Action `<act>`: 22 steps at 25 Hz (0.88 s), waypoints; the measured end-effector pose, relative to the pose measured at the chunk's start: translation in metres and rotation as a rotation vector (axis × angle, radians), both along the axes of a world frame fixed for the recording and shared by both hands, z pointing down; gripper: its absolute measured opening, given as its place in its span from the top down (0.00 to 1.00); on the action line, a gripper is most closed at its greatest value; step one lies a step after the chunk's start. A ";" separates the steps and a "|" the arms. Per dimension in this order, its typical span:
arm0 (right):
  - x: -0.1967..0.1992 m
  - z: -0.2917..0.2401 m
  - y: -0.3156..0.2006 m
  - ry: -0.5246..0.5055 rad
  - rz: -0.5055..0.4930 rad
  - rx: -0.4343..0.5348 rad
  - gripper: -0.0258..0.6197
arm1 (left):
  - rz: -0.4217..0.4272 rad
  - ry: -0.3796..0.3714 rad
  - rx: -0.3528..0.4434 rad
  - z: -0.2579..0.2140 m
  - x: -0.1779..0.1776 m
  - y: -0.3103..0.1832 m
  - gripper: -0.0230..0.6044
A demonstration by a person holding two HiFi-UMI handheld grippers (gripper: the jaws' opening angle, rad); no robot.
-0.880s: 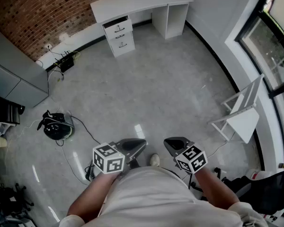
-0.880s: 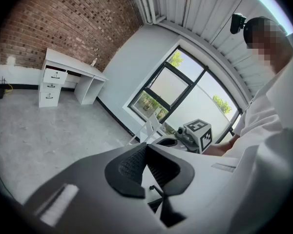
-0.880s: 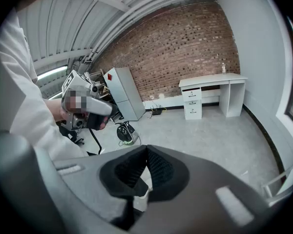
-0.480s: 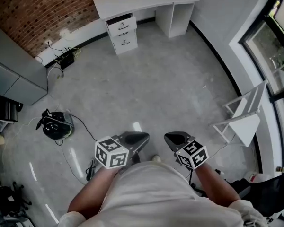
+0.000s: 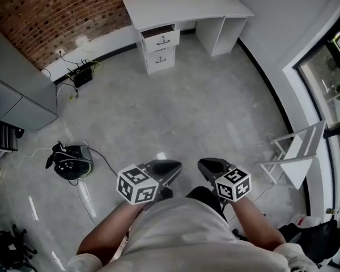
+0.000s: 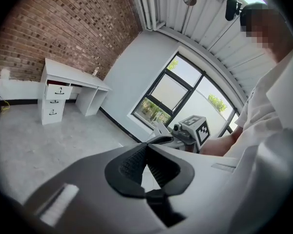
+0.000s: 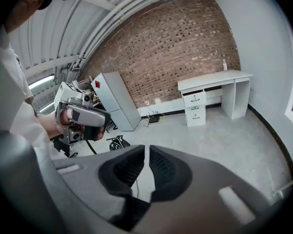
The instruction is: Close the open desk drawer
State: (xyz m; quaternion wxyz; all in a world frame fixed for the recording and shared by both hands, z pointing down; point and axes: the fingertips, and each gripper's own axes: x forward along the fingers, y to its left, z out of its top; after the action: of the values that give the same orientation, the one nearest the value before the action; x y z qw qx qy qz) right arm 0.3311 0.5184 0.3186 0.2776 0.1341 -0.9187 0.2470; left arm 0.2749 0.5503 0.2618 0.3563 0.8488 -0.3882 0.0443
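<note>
A white desk (image 5: pixel 184 4) stands far off against the brick wall. Under its left end is a drawer unit (image 5: pixel 160 50), and the top drawer (image 5: pixel 160 37) is pulled out a little. The same desk (image 6: pixel 71 78) and drawer unit (image 6: pixel 53 101) are small in the left gripper view. In the right gripper view the desk (image 7: pixel 214 80) and top drawer (image 7: pixel 194 98) are also distant. My left gripper (image 5: pixel 174 166) (image 6: pixel 147 146) and right gripper (image 5: pixel 205 165) (image 7: pixel 147 148) are held close to my body. Both are shut on nothing, several steps from the desk.
A white folding chair (image 5: pixel 294 152) stands at the right by the window wall. A black bundle with cables (image 5: pixel 71 158) lies on the floor at the left. Black devices and wires (image 5: pixel 81 74) sit by the wall, and a grey cabinet (image 5: pixel 11 98) stands far left.
The view has moved toward the desk, which now looks nearer and sits further right. Both grippers stay in front of my body, still shut.
</note>
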 end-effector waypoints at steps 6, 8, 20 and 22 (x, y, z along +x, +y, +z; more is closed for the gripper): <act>-0.072 0.013 -0.033 0.041 -0.012 -0.021 0.90 | 0.012 -0.061 0.014 0.009 -0.063 -0.036 0.95; -0.092 0.020 -0.051 0.058 -0.020 -0.026 0.90 | 0.017 -0.075 0.021 0.009 -0.075 -0.054 0.95; -0.202 0.067 -0.233 0.065 -0.034 -0.151 0.90 | 0.051 -0.083 -0.020 0.005 -0.148 -0.220 0.95; -0.216 0.073 -0.268 0.058 -0.028 -0.167 0.90 | 0.052 -0.081 -0.014 0.003 -0.159 -0.253 0.95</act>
State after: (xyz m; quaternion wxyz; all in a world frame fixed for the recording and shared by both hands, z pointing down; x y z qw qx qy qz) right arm 0.1154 0.2506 0.3917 0.3177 0.1049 -0.8882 0.3149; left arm 0.1158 0.2973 0.2648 0.3450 0.8536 -0.3796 0.0905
